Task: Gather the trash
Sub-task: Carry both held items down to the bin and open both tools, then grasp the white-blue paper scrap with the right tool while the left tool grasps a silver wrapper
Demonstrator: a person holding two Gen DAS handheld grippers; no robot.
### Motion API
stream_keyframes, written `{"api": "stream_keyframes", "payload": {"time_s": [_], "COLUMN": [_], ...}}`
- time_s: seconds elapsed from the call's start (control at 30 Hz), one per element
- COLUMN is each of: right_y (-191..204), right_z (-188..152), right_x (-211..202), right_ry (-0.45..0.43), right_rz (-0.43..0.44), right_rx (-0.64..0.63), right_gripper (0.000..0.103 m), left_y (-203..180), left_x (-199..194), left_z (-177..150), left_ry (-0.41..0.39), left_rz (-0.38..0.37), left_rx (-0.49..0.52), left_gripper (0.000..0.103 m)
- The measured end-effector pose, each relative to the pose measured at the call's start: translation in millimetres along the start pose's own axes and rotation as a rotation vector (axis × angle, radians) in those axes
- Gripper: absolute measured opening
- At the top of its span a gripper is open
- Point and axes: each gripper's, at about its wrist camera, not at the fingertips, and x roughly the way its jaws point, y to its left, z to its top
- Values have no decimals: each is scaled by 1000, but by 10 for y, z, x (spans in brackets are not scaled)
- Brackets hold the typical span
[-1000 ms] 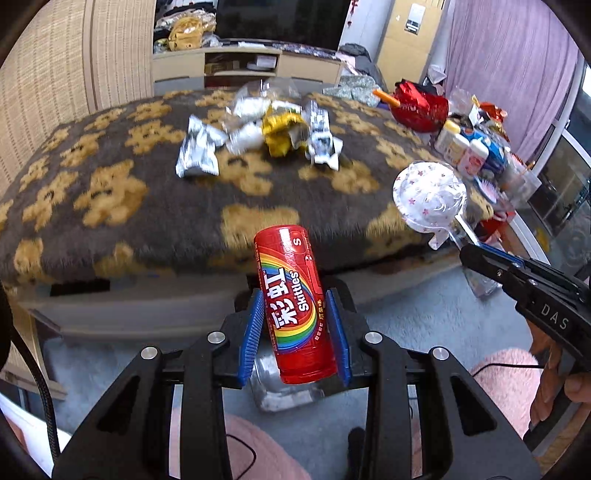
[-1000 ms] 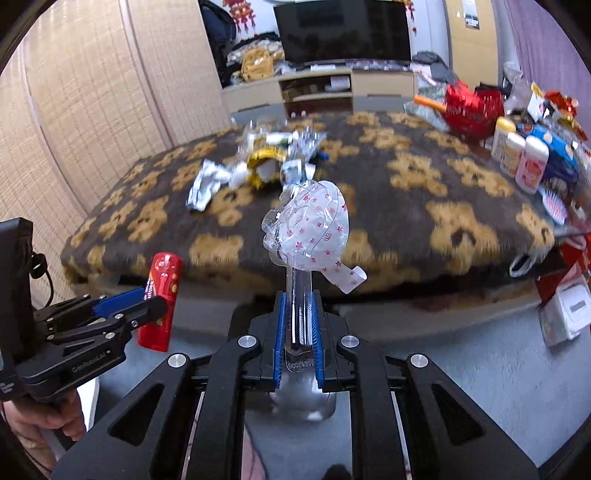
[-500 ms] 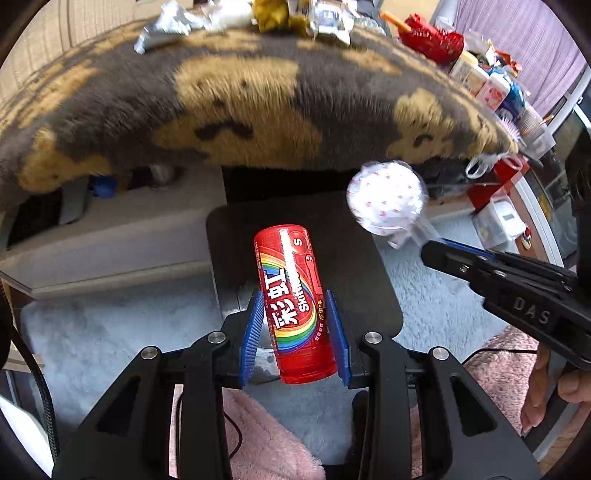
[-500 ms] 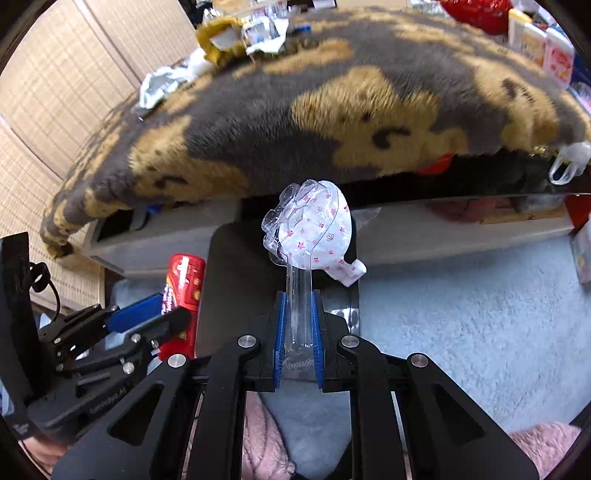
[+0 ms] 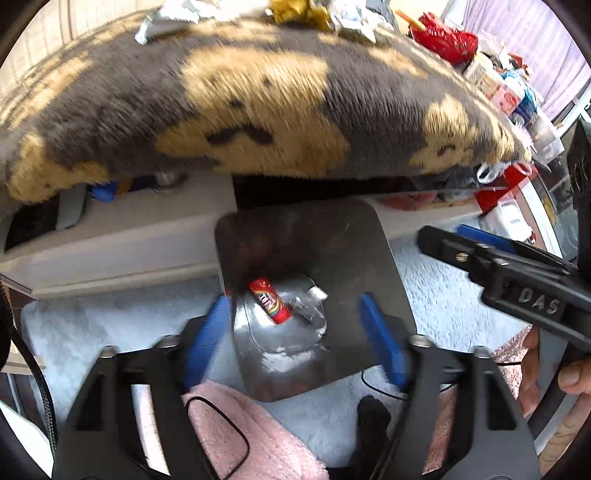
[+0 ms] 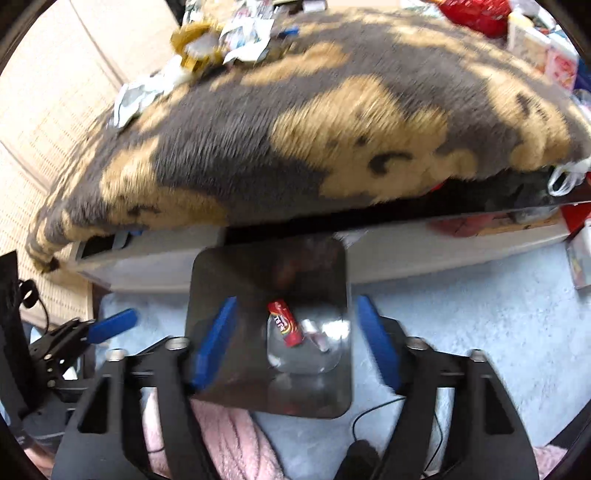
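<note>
Skittles tube in bin (with clear wrapper); left claw, right claw both spread, empty. Foil wrappers remain on blanket.

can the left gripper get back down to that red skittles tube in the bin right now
Probably yes. The left gripper is open right above the open-topped bin, and the Skittles tube lies exposed at the bottom; the depth may be limiting.

Red Skittles tube lies tilted inside bin.
</note>
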Motion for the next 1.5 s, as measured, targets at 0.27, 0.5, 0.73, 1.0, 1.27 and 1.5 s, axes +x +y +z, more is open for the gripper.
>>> {"api": "stream_keyframes", "payload": {"time_s": [0.27, 0.5, 0.73, 1.0, 1.27, 1.5], "right_y": [-40, 49, 129, 237, 288, 389], "right_z": [289, 737, 1149, 1497, 1748, 1820], "right_x": [-486, -714, -592, -277, 46, 236], "right_ry": [-151, -246, -276, -298, -273, -251], "right_rz": [-15, 2, 30, 48, 46, 44], "right_rx": [-19, -12, 3, -34, -46, -96], "right_gripper": [97, 97, 97, 92, 74, 65], "left_y": [175, 345, 553, 786, 926, 990], "left_x": [-492, -850, -918, -670, -290, -75], "left_z": [189, 497, 950, 1472, 1805, 1874], "left_ry": [-117, -217, -272, -291, -253, -237], "left_rz": [14, 33, 54, 87, 91, 75], "left_rx": [-18, -26, -27, -61, -83, -98], "left_gripper": [95, 95, 95, 93, 70, 62]}}
